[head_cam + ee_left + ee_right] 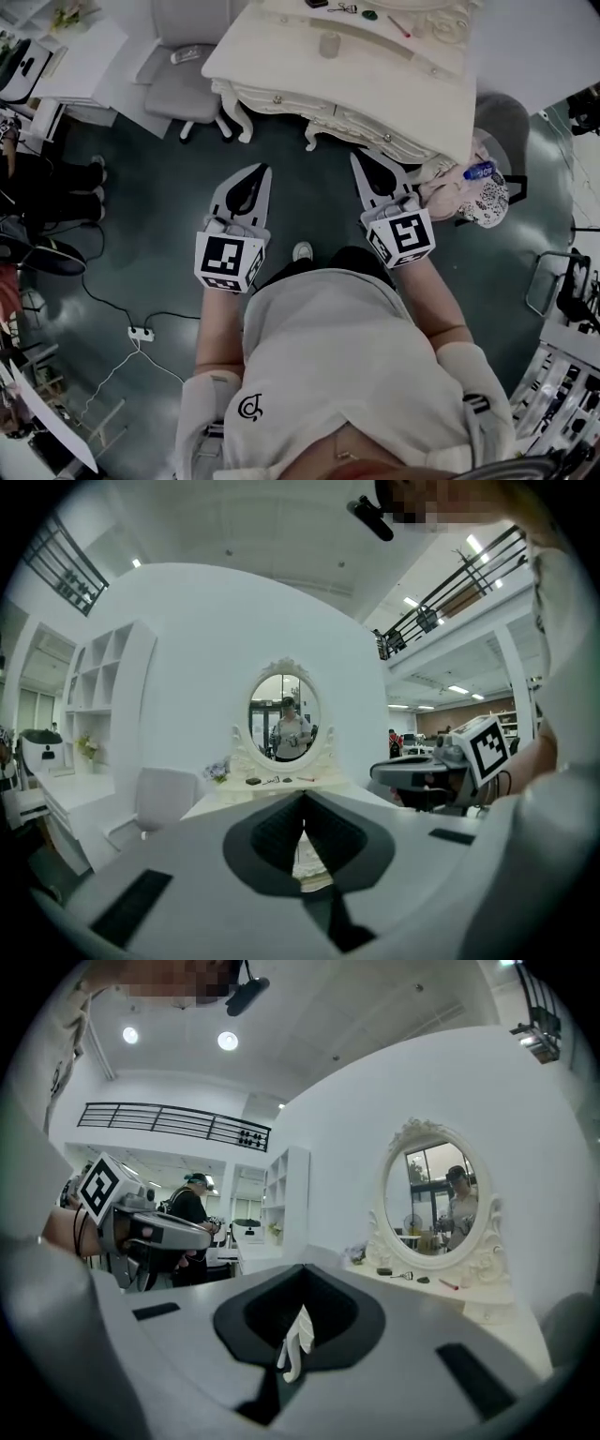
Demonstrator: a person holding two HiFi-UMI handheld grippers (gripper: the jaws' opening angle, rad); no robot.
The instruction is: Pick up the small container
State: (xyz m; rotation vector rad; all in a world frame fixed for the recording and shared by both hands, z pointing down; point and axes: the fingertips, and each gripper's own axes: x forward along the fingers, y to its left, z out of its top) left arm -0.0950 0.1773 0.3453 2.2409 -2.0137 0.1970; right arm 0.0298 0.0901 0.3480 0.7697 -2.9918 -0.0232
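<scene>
A small pale round container (pixel 329 44) stands on the cream dressing table (pixel 281 56), well ahead of both grippers. My left gripper (pixel 262 172) and right gripper (pixel 358 157) are held side by side over the green floor, short of the table's front edge, tips pointing at it. Both are shut with nothing between the jaws, as the left gripper view (pixel 304 799) and the right gripper view (pixel 303 1269) show. The container cannot be picked out in either gripper view.
An oval mirror (pixel 285 716) stands at the table's back, with several small items (pixel 369 14) in front of it. A grey office chair (pixel 187 66) is at the table's left, a stool with a blue bottle (pixel 478 171) at its right. A power strip (pixel 141 333) lies on the floor.
</scene>
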